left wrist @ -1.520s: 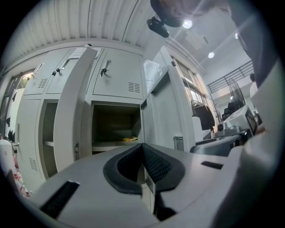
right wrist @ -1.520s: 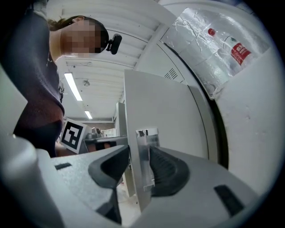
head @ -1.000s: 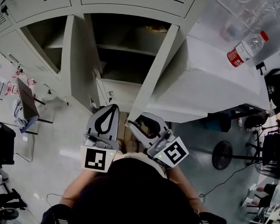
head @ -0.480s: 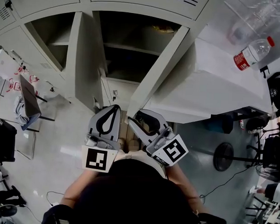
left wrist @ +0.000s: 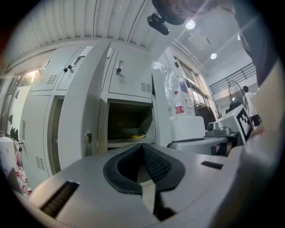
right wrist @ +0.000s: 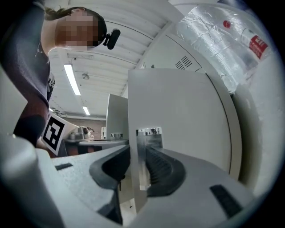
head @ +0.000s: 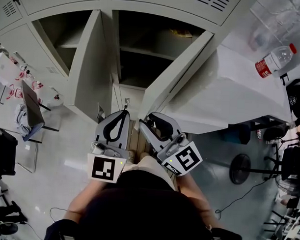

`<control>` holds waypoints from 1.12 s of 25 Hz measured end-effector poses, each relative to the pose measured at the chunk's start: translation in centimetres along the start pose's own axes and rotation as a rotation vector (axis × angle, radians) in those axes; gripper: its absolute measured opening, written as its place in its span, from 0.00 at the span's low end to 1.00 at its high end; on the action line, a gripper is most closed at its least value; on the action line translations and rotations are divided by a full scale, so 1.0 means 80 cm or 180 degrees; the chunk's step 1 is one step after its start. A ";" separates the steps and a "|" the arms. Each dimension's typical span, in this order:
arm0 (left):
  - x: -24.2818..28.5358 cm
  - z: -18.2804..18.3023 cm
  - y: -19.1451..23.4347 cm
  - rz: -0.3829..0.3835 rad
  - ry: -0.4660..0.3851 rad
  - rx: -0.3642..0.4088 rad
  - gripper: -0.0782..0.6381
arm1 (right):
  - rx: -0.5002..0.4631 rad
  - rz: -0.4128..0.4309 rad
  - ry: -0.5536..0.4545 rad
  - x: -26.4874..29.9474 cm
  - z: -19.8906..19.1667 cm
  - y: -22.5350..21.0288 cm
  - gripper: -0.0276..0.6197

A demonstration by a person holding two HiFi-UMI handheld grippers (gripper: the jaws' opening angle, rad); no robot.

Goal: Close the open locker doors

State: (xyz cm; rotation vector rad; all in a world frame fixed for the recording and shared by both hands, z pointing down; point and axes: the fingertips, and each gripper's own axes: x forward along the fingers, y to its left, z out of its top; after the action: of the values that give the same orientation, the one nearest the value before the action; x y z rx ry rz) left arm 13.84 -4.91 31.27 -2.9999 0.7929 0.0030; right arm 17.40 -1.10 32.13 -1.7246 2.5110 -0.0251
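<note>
Two grey locker doors stand open in the head view: the left door (head: 93,66) and the right door (head: 176,69), with a dark open compartment (head: 152,48) between them. My right gripper (head: 142,122) is at the right door's lower edge. In the right gripper view its jaws (right wrist: 137,149) are closed on the edge of that door (right wrist: 178,116), one pad against the metal latch plate (right wrist: 149,133). My left gripper (head: 124,112) is shut and empty, its tips together (left wrist: 142,147), short of the left door (left wrist: 82,116). A yellow object (left wrist: 133,136) lies on the compartment's shelf.
A white cabinet (head: 229,90) with a plastic bottle (head: 275,60) on top stands right of the lockers. A floor fan (head: 241,169) and cables are at the lower right. A chair (head: 30,108) and clutter are on the left floor. Shut lockers (left wrist: 129,73) sit above.
The lockers have drifted right and down in the head view as the person closed in. The right gripper has edged up onto the right door's edge; the left gripper stays shut.
</note>
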 end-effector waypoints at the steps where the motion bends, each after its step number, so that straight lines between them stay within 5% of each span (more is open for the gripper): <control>1: 0.000 0.000 0.002 -0.0003 -0.0011 0.0003 0.11 | -0.0004 -0.0010 0.0000 0.003 -0.001 0.000 0.22; 28: 0.006 -0.005 0.024 0.0133 0.0018 -0.0030 0.11 | -0.0085 -0.0034 0.0021 0.063 -0.004 -0.009 0.20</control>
State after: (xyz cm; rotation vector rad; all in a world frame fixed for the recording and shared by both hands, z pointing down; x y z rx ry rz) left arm 13.30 -6.84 31.58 -2.9928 0.8585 -0.0006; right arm 16.25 -6.06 32.12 -1.7506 2.5184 0.0020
